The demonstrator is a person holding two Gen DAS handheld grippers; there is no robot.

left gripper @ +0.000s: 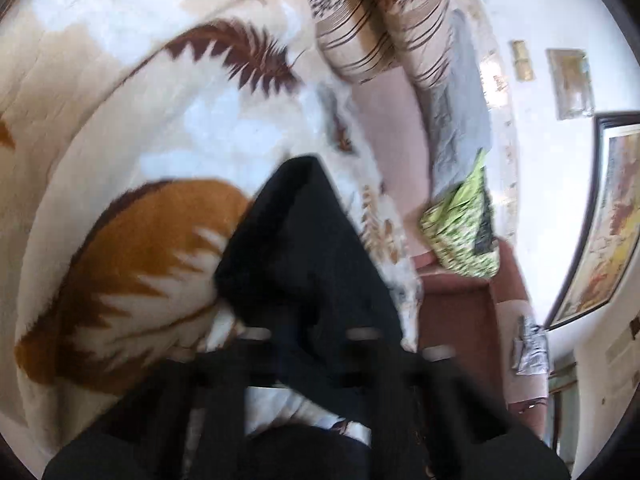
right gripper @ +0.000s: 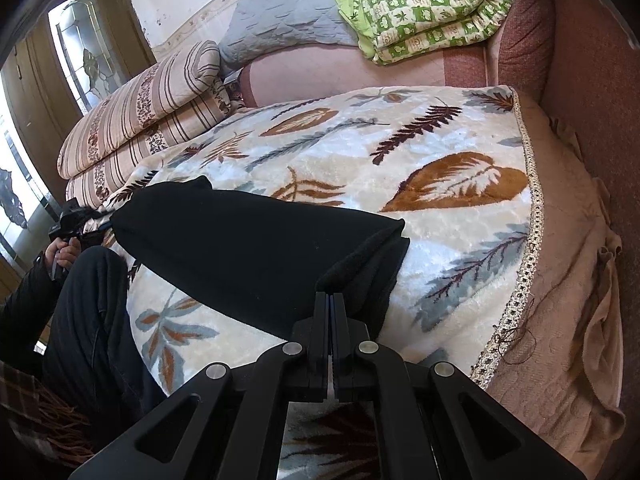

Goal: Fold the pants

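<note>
Left wrist view first, and it's pretty blurry. The left gripper (left gripper: 316,344) is at the bottom of the frame with the black pants (left gripper: 304,252) bunched over and between its fingers, so the fabric covers the tips. It looks clenched on the cloth, but with the blur I honestly can't tell for sure from here. The pants rise off the leaf-print blanket (left gripper: 132,184) toward the middle of the frame. Beyond that there's a striped folded quilt (left gripper: 360,20) at the far side of the bed, then a grey quilted cover (left gripper: 456,112) and a green patterned quilt (left gripper: 464,232) along the wall side. A framed picture (left gripper: 600,216) hangs on the white wall.

Right wrist view is way sharper. The right gripper (right gripper: 331,300) has its jaws pressed tight together, pinching a corner of the black pants (right gripper: 248,248). The pants stretch as a wide band across the leaf-print blanket (right gripper: 420,184) near the front edge of the bed, running to the left gripper (right gripper: 106,222), which grips the other end in the person's left hand (right gripper: 60,254). So both ends are held. Striped folded quilt (right gripper: 148,108) sits at the bed's far left corner, grey quilted cover (right gripper: 288,24) and green patterned quilt (right gripper: 432,12) along the back edge.
</note>
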